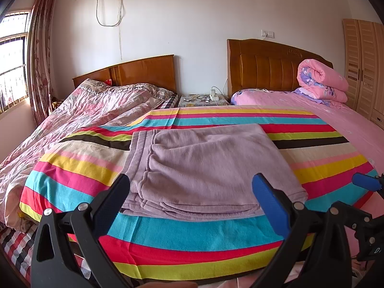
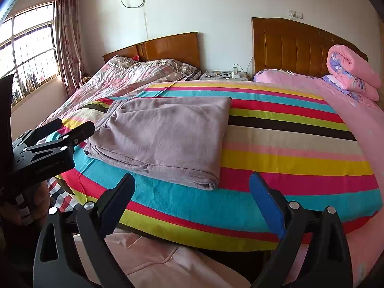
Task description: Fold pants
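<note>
Our left gripper (image 1: 192, 201), a black two-finger clamp with one blue pad, hangs with its jaws spread wide and nothing between them. Straight ahead of it, partly framed by the fingers, lies the soft mauve fleece pants (image 1: 206, 165), already folded into a thick rectangular stack on the bright striped blanket (image 1: 192, 232) that covers the bed. The stack's near edge, where we can see the layered folds, sits just beyond the fingertips; they hover near it and we judge they do not touch the cloth.

Our right gripper (image 2: 192, 196) is equally wide open and empty. From it the pants (image 2: 163, 134) lie ahead and to the left, well apart, with bare blanket directly in front of its fingers. In that view the left gripper (image 2: 69, 129) shows close beside the stack's left corner.

The stack's long axis seems to run away from us, towards the wooden headboards. We judge the left gripper is clearly the nearer one, so any further fold or tidying would start there; the folding looks largely done.
</note>
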